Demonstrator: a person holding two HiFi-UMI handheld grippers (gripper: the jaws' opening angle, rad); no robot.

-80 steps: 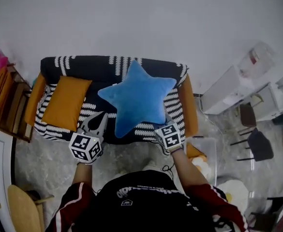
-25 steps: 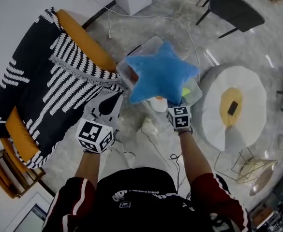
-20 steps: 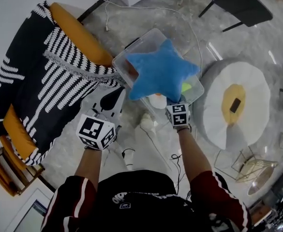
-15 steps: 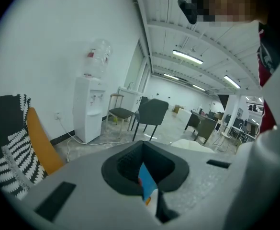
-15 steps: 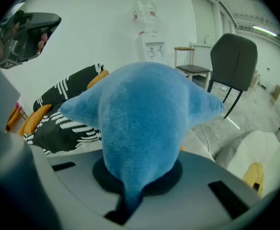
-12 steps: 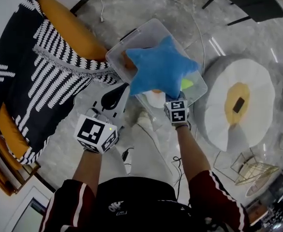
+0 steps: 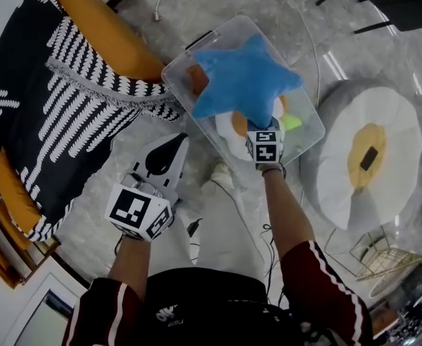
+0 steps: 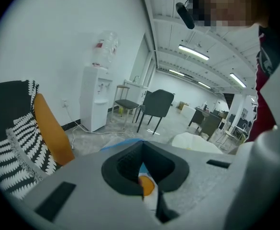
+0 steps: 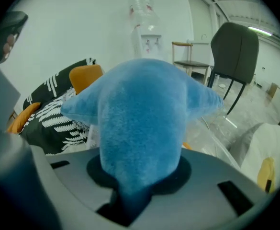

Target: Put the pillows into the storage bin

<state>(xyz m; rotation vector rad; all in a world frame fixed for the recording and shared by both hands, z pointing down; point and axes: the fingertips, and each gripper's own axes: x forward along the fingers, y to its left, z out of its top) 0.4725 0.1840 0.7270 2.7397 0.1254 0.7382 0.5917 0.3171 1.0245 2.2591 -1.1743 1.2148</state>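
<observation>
**Star pillow at the bin**

Right gripper (image 7: 262, 130) is low over the clear storage bin (image 7: 313, 125), its jaws just easing apart, with the lower point of the blue star pillow (image 7: 245, 74) squeezed in the gap between them. The star lies across the bin's mouth, on top of a fried-egg cushion (image 7: 232, 132) inside. Left gripper (image 7: 174, 144) hangs beside the bin above the floor, jaws drawn together, nothing in them. On the striped sofa (image 7: 73, 92), an orange pillow (image 7: 7, 197) lies well apart from the bin

Star pillow (image 7: 247, 78): one — storage bin (image 7: 196, 49): one — left tool (image 7: 180, 141), right tool (image 7: 261, 130): two.
</observation>
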